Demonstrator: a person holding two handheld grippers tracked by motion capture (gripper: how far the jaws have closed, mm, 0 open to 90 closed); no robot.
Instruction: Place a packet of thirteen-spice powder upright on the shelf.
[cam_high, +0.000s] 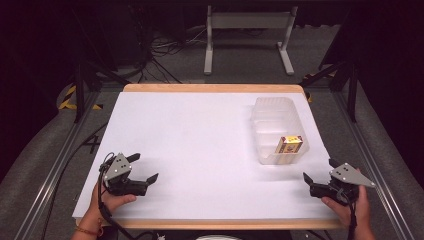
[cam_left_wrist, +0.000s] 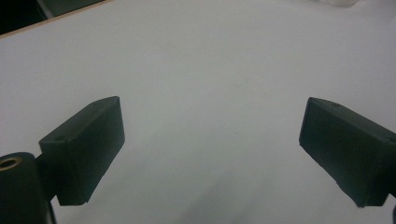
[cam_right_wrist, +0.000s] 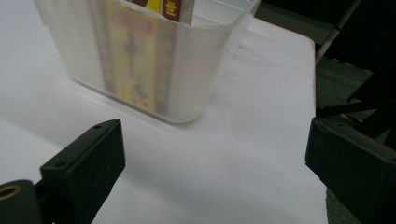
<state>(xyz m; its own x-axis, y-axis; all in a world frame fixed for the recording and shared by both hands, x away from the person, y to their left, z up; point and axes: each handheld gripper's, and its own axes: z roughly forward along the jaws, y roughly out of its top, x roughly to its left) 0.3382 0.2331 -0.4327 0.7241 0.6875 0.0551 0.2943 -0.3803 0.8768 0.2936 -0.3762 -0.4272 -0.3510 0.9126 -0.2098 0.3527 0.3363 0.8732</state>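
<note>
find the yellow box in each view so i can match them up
High view: yellow box stands in the near end of the clear plastic bin, right of centre.
Left gripper view: I can't make the box out; a sliver of the bin sits at the top right edge.
Right gripper view: box top centre, behind the bin's frosted wall.
Shared landmark: the bin.

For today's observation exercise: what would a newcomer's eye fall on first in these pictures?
First, the yellow and red box, standing on end in the near end of a clear plastic bin at the right of the white table. Then the two black grippers at the near edge, left gripper and right gripper, jaws wide open and empty.
</note>
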